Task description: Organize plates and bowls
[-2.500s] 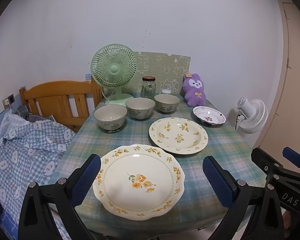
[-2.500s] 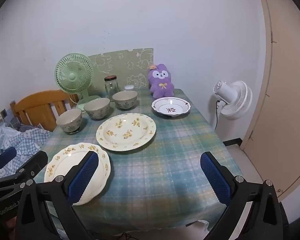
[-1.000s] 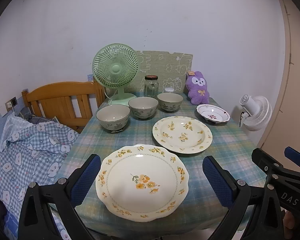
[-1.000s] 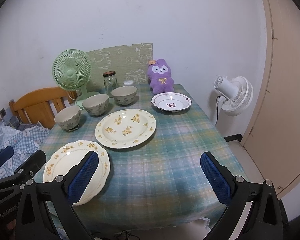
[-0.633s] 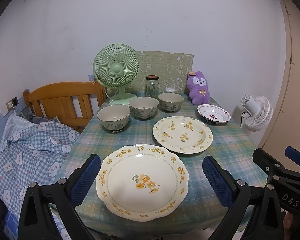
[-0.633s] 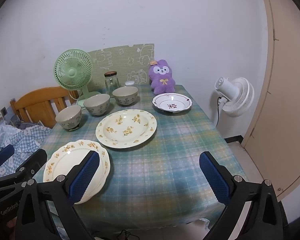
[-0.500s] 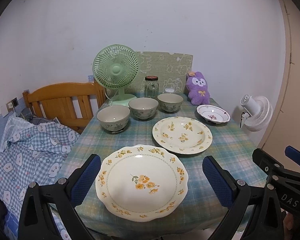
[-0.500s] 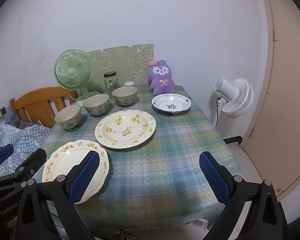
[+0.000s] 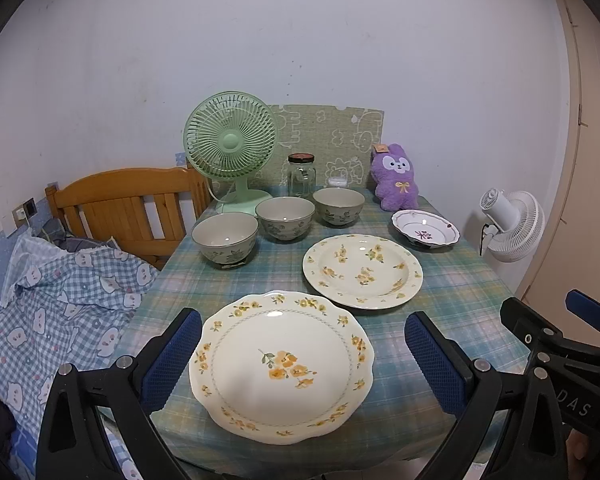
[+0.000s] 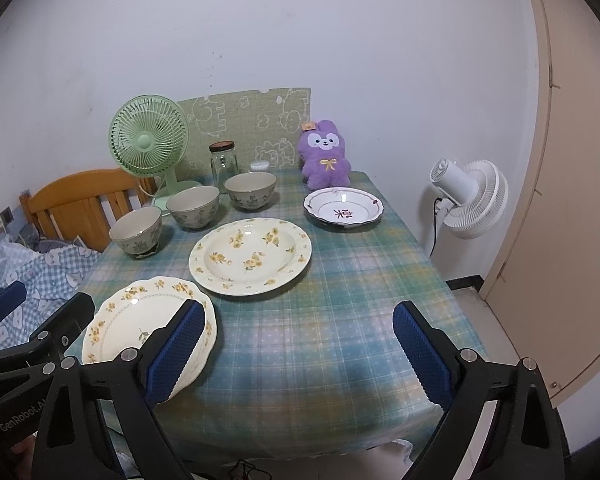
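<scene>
- At the far left we saw a blue checked cloth [image 9: 60, 300] heaped beside the table, with a wooden chair back [image 9: 124, 204] behind it.
- We held the left gripper [image 9: 304, 360] low over the table's near edge, its jaws spread wide on either side of the scalloped plate [image 9: 280, 360]; the pads looked clear of the rim and held nothing.
- Behind that plate three bowls [image 9: 225, 240] stood in a slanting row on the checked tablecloth [image 9: 452, 280], each apart from the next.
- A green desk fan [image 9: 230, 148] and a glass jar [image 9: 301, 176] stood behind the bowls, in front of a green printed board [image 9: 328, 136] leaning on the wall.
- Right of the bowls lay the round flowered plate [image 9: 362, 270], close to the scalloped one but not touching it.
- Farther right sat a small white dish [image 9: 425, 233] with a dark rim, just in front of a purple plush rabbit [image 9: 396, 178].
- Our right gripper [image 10: 296, 352] hovered over bare cloth with nothing between its fingers; its jaws had just been closing a little yet stood wide, and its left pad hid part of the scalloped plate in that view.
- Off the table's right side a white fan [image 10: 468, 198] stood near a beige door [image 10: 572, 200].
</scene>
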Demonstrator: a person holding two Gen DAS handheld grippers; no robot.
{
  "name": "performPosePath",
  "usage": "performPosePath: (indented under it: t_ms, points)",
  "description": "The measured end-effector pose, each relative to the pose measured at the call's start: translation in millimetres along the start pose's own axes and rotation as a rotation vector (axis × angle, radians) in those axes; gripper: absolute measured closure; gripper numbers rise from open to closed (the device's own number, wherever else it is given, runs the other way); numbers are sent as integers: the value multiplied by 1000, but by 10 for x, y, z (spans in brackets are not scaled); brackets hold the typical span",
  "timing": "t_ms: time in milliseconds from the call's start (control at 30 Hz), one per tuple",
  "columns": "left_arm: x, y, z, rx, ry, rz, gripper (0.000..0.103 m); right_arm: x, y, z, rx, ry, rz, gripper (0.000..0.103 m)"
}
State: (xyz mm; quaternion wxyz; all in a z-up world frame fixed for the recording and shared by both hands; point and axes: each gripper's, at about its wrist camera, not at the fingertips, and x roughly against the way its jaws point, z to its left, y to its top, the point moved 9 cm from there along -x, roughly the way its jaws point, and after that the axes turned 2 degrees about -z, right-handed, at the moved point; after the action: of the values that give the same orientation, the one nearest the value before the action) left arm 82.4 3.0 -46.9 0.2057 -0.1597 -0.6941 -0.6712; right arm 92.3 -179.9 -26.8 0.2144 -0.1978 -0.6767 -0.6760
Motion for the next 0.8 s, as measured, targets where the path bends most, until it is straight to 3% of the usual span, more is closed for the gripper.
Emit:
performPosePath:
  t_ms: [400, 800]
  points:
    - [2, -12, -18, -1, -1, -1, 2, -14, 0, -15, 0, -2, -1, 6]
    - [-218, 112, 144, -8, -23, 25, 8, -174, 81, 176, 12, -2, 21, 7]
